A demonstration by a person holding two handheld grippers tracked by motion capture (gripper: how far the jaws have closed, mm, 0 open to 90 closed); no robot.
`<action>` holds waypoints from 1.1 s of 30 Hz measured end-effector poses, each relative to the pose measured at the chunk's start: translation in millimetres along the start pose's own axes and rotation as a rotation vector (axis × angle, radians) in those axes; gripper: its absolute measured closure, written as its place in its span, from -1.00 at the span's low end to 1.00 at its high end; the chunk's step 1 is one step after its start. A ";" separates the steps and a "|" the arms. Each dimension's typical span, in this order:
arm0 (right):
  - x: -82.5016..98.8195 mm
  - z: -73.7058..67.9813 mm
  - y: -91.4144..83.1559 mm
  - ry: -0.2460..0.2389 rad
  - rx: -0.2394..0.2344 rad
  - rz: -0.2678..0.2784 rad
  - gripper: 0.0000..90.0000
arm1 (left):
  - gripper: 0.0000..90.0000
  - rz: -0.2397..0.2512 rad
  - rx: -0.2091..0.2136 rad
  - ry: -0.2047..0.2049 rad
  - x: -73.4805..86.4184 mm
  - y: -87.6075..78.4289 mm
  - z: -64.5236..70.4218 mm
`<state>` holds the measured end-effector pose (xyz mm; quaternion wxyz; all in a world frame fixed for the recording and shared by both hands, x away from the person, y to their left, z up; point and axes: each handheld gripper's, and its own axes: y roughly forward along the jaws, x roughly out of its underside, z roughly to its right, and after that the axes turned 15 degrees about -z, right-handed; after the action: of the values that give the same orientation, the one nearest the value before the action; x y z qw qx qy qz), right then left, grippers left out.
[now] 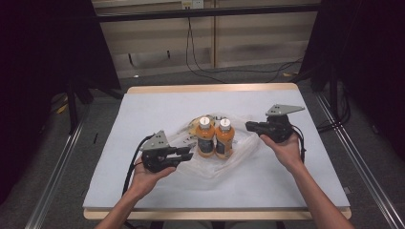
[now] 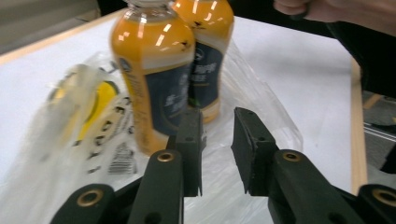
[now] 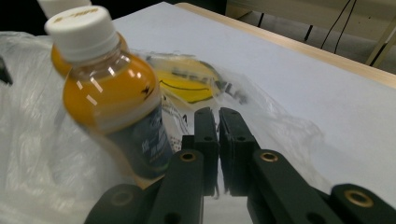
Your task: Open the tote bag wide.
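Two orange juice bottles point(image 1: 206, 139) point(image 1: 224, 140) with white caps and dark labels stand side by side mid-table, in the folds of a clear plastic bag point(image 1: 243, 149) with yellow print. My left gripper point(image 1: 188, 152) is open just left of the bottles. In the left gripper view its jaws point(image 2: 217, 140) hover over the bag film point(image 2: 70, 130), with the nearer bottle point(image 2: 154, 70) just ahead. My right gripper point(image 1: 248, 125) sits at the bag's right edge. In the right gripper view it point(image 3: 218, 116) is shut on the film point(image 3: 28, 140), beside a bottle point(image 3: 112, 102).
The table point(image 1: 143, 109) has a white cover and a wooden rim. Open surface lies on all sides of the bag. Cables point(image 1: 200, 69) run over the floor beyond the far edge. Dark stands flank the table on both sides.
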<state>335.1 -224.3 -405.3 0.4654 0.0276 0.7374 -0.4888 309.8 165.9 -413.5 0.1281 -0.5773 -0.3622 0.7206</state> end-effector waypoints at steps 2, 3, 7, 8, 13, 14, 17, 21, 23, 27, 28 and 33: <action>6.8 -1.3 -6.5 -0.008 -0.003 0.007 0.84 | 0.46 0.001 -0.014 -0.001 1.5 -4.9 -1.5; 10.6 -2.4 -10.0 -0.011 0.002 0.011 0.78 | 0.38 0.007 -0.027 -0.010 2.4 -6.9 -1.5; 25.5 -7.1 -24.4 0.009 0.018 0.034 0.44 | -0.08 0.018 -0.074 -0.028 8.4 -17.7 -2.4; 29.5 -8.7 -28.3 0.010 0.026 0.039 0.32 | -0.17 0.020 -0.089 -0.027 10.9 -21.1 -2.4; 47.8 -13.6 -48.1 0.041 0.036 0.062 -0.10 | -0.48 0.036 -0.138 -0.051 25.5 -36.6 -5.2; 51.0 -14.2 -52.3 0.045 0.037 0.071 -0.17 | -0.52 0.038 -0.155 -0.058 28.5 -39.8 -6.0; 60.5 -16.3 -63.0 0.063 0.051 0.084 -0.38 | -0.67 0.035 -0.183 -0.076 38.4 -47.0 -7.0; 74.1 -18.7 -72.8 0.082 0.069 0.083 -0.56 | -0.77 0.014 -0.194 -0.106 50.5 -52.4 -5.5; 81.6 -20.5 -76.9 0.088 0.081 0.087 -0.58 | -0.81 0.012 -0.200 -0.127 57.3 -56.4 -4.7; 94.1 -24.0 -81.3 0.109 0.090 0.092 -0.66 | -0.88 0.007 -0.212 -0.168 70.5 -63.7 -3.6; 97.7 -24.8 -81.7 0.113 0.096 0.090 -0.68 | -0.88 0.001 -0.220 -0.173 74.0 -65.5 -3.2; 114.6 -26.1 -85.5 0.144 0.119 0.075 -0.73 | -0.93 -0.027 -0.250 -0.200 91.6 -68.2 1.4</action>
<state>210.7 -296.8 -425.3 0.4265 0.1180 0.7370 -0.5109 265.0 268.6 -435.4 0.0283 -0.5093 -0.4679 0.7217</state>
